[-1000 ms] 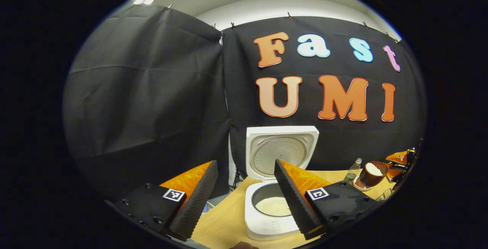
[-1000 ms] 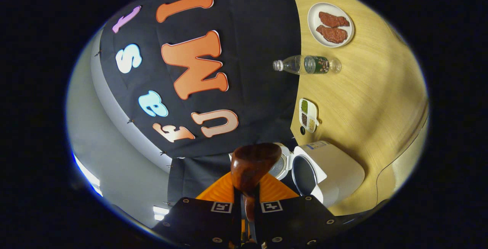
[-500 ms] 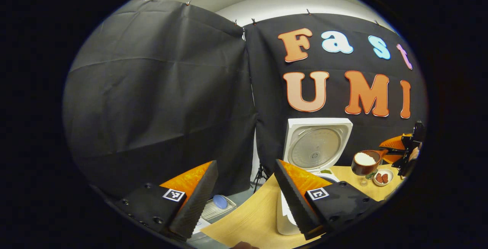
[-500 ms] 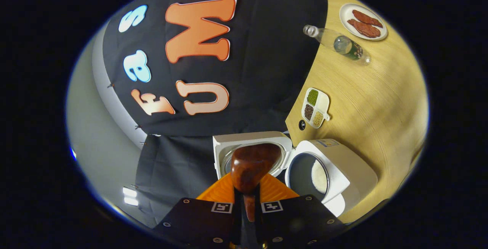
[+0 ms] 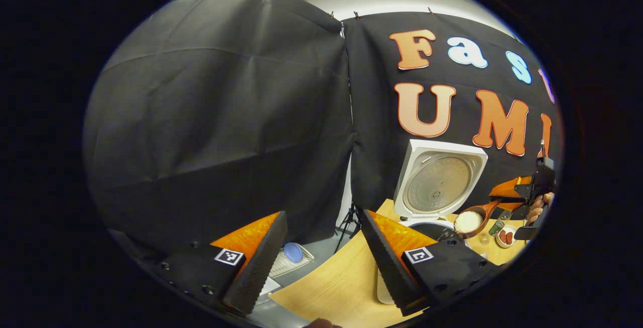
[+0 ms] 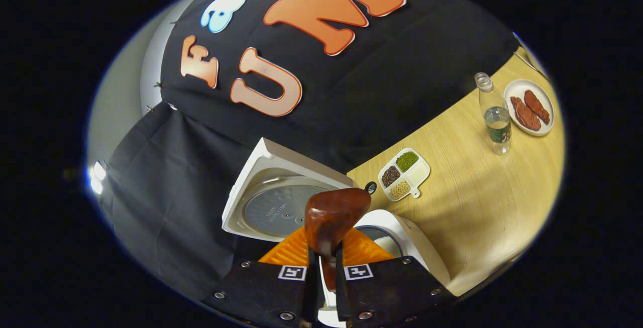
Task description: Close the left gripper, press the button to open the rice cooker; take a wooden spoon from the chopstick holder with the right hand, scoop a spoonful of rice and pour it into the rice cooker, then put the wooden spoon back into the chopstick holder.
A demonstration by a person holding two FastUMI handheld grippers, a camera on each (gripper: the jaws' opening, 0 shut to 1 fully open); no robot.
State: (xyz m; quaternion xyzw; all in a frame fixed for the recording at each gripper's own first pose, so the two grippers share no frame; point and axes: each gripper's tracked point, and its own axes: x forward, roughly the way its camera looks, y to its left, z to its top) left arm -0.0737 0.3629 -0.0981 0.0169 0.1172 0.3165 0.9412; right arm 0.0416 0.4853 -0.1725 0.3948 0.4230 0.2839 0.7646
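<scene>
We pinch the wooden spoon in our right gripper above the open rice cooker to pour, our left gripper spread and empty

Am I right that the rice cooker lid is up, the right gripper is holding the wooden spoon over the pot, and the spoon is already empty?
Not quite. The rice cooker lid is up and the right gripper holds the wooden spoon by the pot, but the left gripper view shows the spoon bowl heaped with white rice.

A recording booth: black cloth wall behind a wooden table.
</scene>
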